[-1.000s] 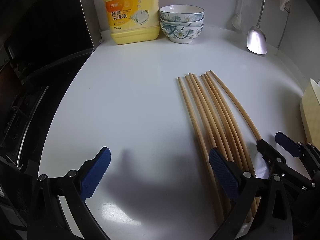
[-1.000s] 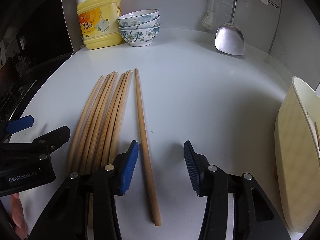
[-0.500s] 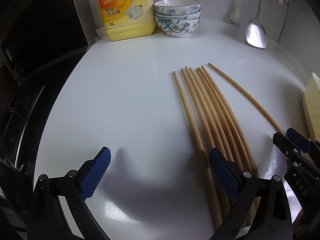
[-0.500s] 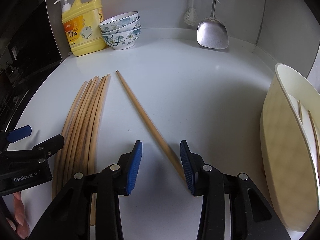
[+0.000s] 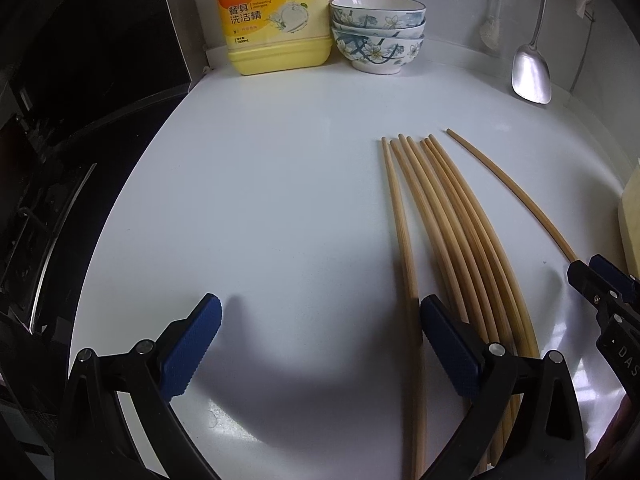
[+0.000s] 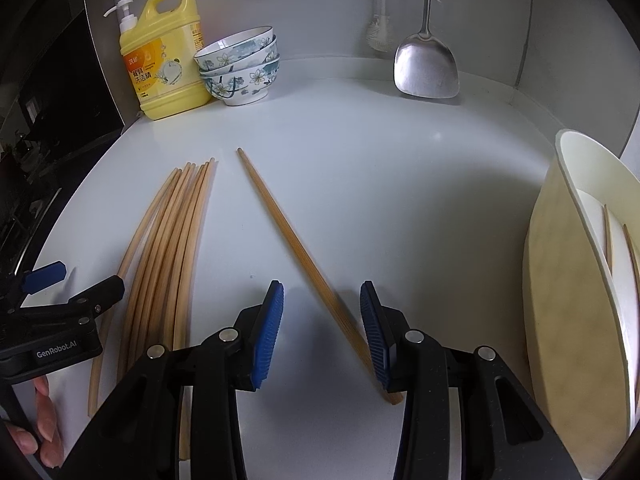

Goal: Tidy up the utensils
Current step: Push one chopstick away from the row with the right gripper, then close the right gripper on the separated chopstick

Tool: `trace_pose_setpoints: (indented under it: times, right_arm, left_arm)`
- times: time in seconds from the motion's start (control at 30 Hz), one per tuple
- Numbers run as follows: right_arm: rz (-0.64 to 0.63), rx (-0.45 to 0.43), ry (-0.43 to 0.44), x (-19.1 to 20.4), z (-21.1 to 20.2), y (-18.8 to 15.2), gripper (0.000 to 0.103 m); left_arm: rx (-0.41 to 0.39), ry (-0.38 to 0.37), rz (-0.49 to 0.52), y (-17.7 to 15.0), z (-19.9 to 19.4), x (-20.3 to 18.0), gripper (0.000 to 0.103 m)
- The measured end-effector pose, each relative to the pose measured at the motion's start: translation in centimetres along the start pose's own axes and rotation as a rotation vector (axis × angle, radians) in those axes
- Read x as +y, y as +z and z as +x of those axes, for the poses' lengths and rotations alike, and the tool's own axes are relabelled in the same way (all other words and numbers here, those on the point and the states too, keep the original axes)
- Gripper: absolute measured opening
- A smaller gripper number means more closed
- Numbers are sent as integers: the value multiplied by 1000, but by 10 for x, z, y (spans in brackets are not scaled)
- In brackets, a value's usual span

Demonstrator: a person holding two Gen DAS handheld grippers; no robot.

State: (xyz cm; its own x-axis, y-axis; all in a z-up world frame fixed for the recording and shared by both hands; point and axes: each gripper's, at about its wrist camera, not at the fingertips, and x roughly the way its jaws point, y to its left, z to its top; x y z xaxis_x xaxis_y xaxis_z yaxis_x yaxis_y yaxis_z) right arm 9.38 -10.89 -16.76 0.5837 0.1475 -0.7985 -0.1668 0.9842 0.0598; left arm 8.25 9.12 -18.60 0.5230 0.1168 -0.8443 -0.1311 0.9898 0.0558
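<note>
Several wooden chopsticks (image 5: 440, 220) lie side by side in a bundle (image 6: 168, 240) on the white counter (image 5: 280, 200). One single chopstick (image 6: 288, 216) lies apart, slanting to the right (image 5: 512, 192). Its near end runs between the jaws of my right gripper (image 6: 320, 308), close to the right pad; the jaws stand apart and do not press it. My left gripper (image 5: 320, 320) is wide open over bare counter, its right finger above the bundle's near ends. A cream utensil holder (image 6: 568, 280) at the right has chopsticks inside.
At the back stand a yellow detergent bottle (image 6: 168, 64) and three stacked floral bowls (image 6: 240, 68). A metal spatula (image 6: 426, 64) and a brush (image 6: 380, 36) hang on the wall. A dark stove (image 5: 60, 160) borders the counter's left edge.
The single chopstick has swung away from the bundle, its near end now further right. My right gripper moved right with it and narrowed a little. The left gripper stayed put.
</note>
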Motion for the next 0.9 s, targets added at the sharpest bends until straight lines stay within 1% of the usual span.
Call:
trace_pose_setpoints:
  times: [0.1,0.17,0.27,0.43,0.67,0.73,0.8,0.83,0.9]
  right_arm:
    - [-21,10,0,-1,3,4,40]
    - [-27,16,5,-3,6,7,44]
    - [-42,22,6,-3,10,10,44]
    - [-81,27,6,1,15,12,44]
    - [-87,18,15,2,18,15,44]
    - [-87,12,15,2,17,14,44]
    - [-97,4,12,3,17,12,44]
    - [-99,3,15,3,17,13,43]
    - [-105,3,20,5,18,13,39]
  left_arm:
    - [7,-15,-5,1,1,5,98]
    - [9,-21,-5,2,2,7,98]
    - [9,-19,2,4,4,6,98]
    - [19,-57,5,10,9,5,98]
    - [0,-79,38,16,13,-2,97]
    - [-17,-89,53,14,10,-5,91]
    - [-31,-102,77,12,6,-10,76]
    - [-37,-107,86,11,3,-13,73]
    - [-46,-116,98,9,1,-16,62]
